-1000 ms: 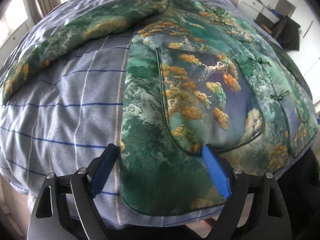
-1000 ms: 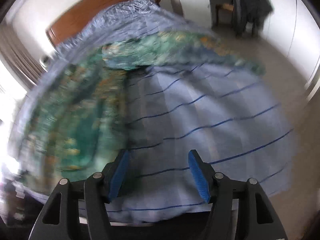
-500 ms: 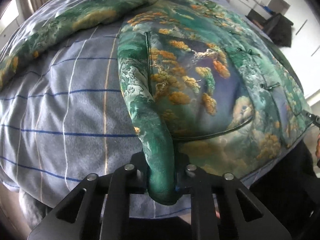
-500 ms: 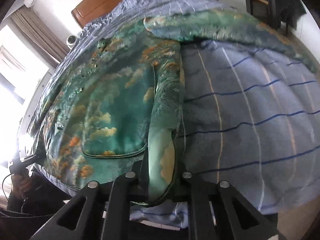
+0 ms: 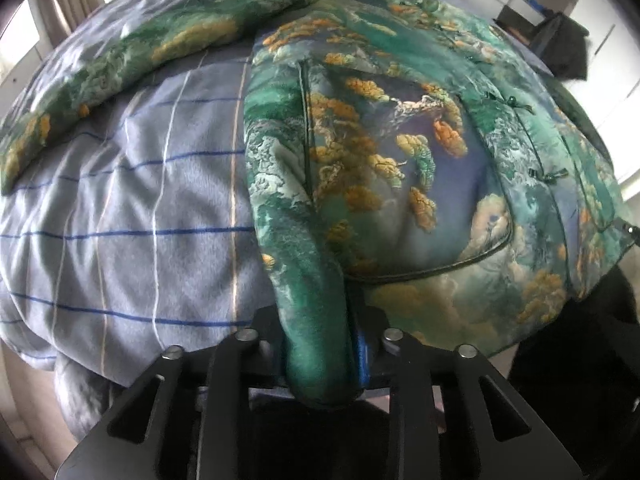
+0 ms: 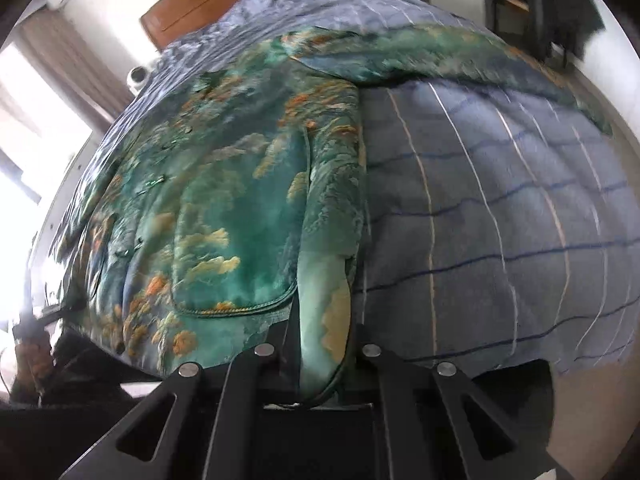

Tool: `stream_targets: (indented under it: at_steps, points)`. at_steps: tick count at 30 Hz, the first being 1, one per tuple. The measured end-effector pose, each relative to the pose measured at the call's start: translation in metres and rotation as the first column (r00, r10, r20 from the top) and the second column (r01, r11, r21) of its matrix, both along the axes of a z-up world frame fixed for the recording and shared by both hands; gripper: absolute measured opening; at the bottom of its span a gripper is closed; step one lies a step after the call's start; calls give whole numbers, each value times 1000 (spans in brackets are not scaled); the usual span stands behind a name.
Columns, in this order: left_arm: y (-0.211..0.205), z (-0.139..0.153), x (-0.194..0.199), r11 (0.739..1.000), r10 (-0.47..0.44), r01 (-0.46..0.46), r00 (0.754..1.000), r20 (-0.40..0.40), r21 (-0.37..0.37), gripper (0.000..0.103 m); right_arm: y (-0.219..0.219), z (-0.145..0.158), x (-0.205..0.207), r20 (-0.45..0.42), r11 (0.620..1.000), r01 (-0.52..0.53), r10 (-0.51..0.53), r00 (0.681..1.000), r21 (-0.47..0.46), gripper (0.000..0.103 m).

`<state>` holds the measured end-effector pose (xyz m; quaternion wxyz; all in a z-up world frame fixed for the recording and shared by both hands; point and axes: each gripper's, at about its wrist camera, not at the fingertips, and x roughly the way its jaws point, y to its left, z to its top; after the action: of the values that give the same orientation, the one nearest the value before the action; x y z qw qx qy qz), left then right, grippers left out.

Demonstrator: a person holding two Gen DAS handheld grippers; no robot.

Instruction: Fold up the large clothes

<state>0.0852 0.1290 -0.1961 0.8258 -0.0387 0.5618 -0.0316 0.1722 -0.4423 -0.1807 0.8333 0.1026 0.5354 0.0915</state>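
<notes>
Padded jacket [image 5: 400,168] on bed [image 5: 132,208]: soft, bulky, satiny, prob. slippery. Hem corners are pinched by left tongs [image 5: 320,368] & right tongs [image 6: 320,360]; thick edge folds best gripped.

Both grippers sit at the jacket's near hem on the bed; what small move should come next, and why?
Probably lift both hem corners together and carry them toward the collar. The left gripper and right gripper are each shut on a pinched bottom corner of the green jacket, which lies flat on the striped duvet, sleeves spread.

left tool [image 5: 320,360] — clamped, angled down | right tool [image 6: 324,360] — clamped, angled down
</notes>
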Motion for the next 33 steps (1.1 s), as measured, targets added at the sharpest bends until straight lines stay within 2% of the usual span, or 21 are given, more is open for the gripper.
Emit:
stream_targets:
  at_steps: [1, 2, 3, 4, 5, 8, 11, 12, 14, 16, 19, 21, 23, 25, 27, 28, 30, 32, 33]
  points:
    - [-1, 3, -1, 1000, 5, -5, 1000, 13, 16, 40, 1, -1, 1, 4, 1000, 4, -4, 1000, -10, 19]
    - [-1, 7, -3, 1000, 9, -10, 1000, 26, 27, 54, 2, -1, 2, 11, 999, 8, -8, 1000, -35, 28]
    - [1, 14, -8, 999, 19, -21, 999, 51, 33, 60, 1, 1, 1, 20, 998, 18, -17, 1000, -62, 35]
    - [2, 21, -13, 999, 32, -36, 996, 79, 39, 71, 1, 3, -3, 26, 997, 28, -26, 999, -75, 45]
    - [2, 28, -16, 997, 47, -53, 993, 110, 50, 79, -2, 6, -5, 40, 995, 47, -44, 998, -87, 50]
    - [5, 54, -26, 987, 96, -122, 969, 227, 103, 96, -13, 18, -13, 60, 986, 109, -102, 993, -129, 53]
    - [4, 84, -27, 974, 127, -190, 911, 393, 126, 99, -19, 36, -18, 108, 966, 149, -129, 986, -212, 53]
    - [3, 91, -25, 975, 119, -187, 900, 420, 124, 99, -21, 43, -17, 135, 960, 159, -130, 982, -233, 53]
    - [-1, 100, -19, 981, 85, -152, 896, 437, 120, 99, -24, 56, -14, 180, 947, 193, -149, 972, -255, 67]
    - [-7, 103, -8, 987, 67, -125, 894, 443, 103, 99, -30, 71, -8, 214, 928, 248, -192, 958, -278, 74]
    - [-22, 96, -4, 996, 18, -54, 907, 421, 75, 99, -49, 90, -8, 302, 950, 276, -222, 927, -149, 74]
    - [-38, 87, 5, 995, -26, -11, 927, 375, 96, 99, -74, 97, -11, 382, 961, 275, -258, 887, 11, 74]
    - [-53, 81, 8, 991, -48, 3, 939, 339, 132, 99, -100, 100, -6, 411, 948, 310, -309, 858, 66, 74]
    - [-65, 80, 10, 987, -65, 15, 948, 310, 161, 100, -128, 101, 7, 402, 916, 392, -392, 828, 86, 74]
    - [-75, 83, 10, 980, -83, 21, 945, 315, 197, 100, -169, 100, 21, 369, 853, 488, -521, 770, 187, 74]
    - [-78, 85, 9, 978, -89, 19, 941, 327, 210, 100, -181, 97, 27, 347, 830, 511, -558, 754, 224, 74]
    - [-86, 93, 7, 975, -95, 16, 930, 354, 220, 100, -215, 82, 43, 275, 742, 570, -665, 695, 353, 74]
    - [-87, 100, 7, 979, -85, 8, 925, 370, 205, 100, -236, 60, 60, 200, 679, 591, -713, 672, 436, 74]
    - [-87, 104, 8, 981, -74, 0, 923, 379, 192, 100, -246, 46, 70, 157, 634, 601, -740, 654, 487, 74]
